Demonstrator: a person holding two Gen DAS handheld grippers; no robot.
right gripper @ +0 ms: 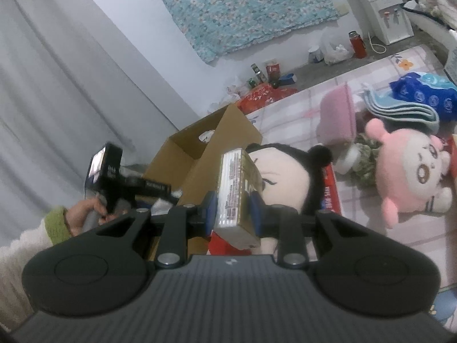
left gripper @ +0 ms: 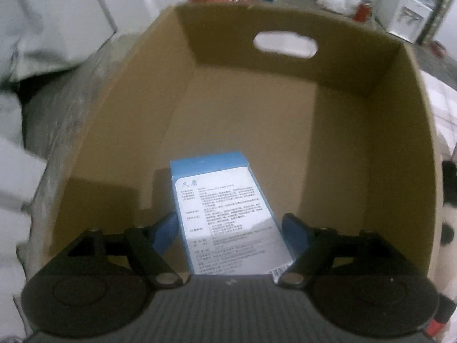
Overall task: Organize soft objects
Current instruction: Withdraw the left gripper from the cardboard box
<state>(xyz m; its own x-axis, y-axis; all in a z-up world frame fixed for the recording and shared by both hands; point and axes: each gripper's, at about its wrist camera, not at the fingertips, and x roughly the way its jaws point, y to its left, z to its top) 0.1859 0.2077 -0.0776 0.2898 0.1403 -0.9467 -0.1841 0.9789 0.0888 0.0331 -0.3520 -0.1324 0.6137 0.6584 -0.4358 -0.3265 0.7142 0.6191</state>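
In the left wrist view my left gripper [left gripper: 231, 228] points down into an open cardboard carton [left gripper: 128, 143]. A blue and white printed box [left gripper: 225, 214] sits between its blue pads, which touch both long sides. In the right wrist view my right gripper [right gripper: 232, 214] is shut on a gold box with a white label [right gripper: 237, 188], held above the bed. Right behind it lies a black-haired doll head plush [right gripper: 285, 171]. A pink round plush [right gripper: 411, 177] lies further right. The carton [right gripper: 228, 134] stands to the left, with a hand [right gripper: 85, 214] holding the left tool over it.
On the checked bedspread [right gripper: 300, 105] at the right lie a pink cushion [right gripper: 337, 117], folded towels [right gripper: 400, 111], a blue pack [right gripper: 422, 94] and a red box [right gripper: 331, 191]. Bottles and bags clutter the floor by the far wall; a water dispenser [right gripper: 385, 14] stands there.
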